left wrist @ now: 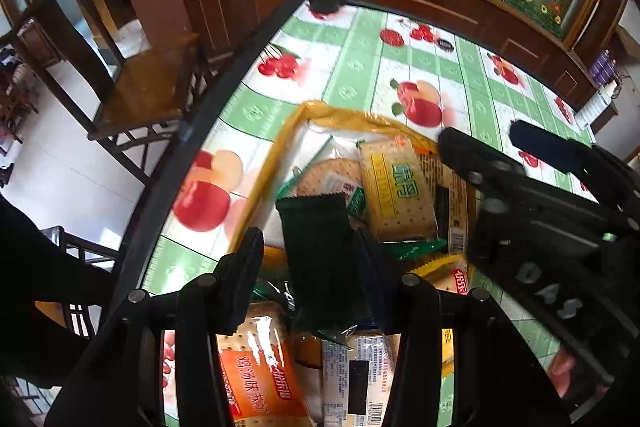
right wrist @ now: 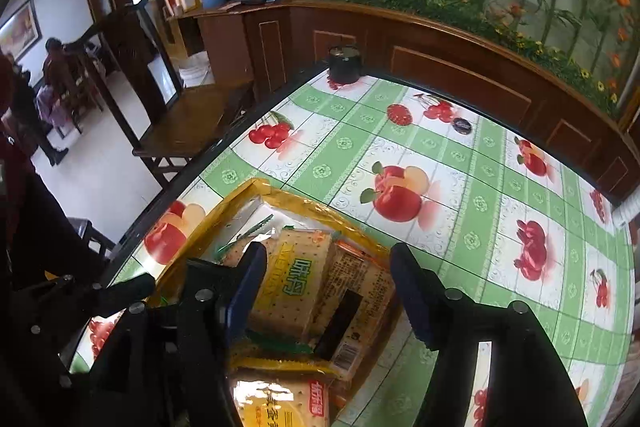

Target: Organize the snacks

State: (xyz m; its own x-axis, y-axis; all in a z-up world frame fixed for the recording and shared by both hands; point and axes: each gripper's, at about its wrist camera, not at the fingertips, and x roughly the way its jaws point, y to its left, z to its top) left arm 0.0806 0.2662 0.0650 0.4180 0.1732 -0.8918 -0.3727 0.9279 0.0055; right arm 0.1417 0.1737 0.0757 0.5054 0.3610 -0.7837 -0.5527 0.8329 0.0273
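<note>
The left gripper has its two black fingers on either side of a dark green foil snack packet, grasping it above a shallow yellow tray full of cracker packs. In the left wrist view, a yellow-labelled square cracker pack lies in the tray at one o'clock from the dark packet, and an orange-labelled cracker pack lies at six o'clock, beneath the fingers. The right gripper is released, its blue-padded fingers spread wide over the same yellow-labelled pack. The tray rests on a green-and-white fruit-print tablecloth. A small black round pot stands at the table's far edge, at twelve o'clock.
</note>
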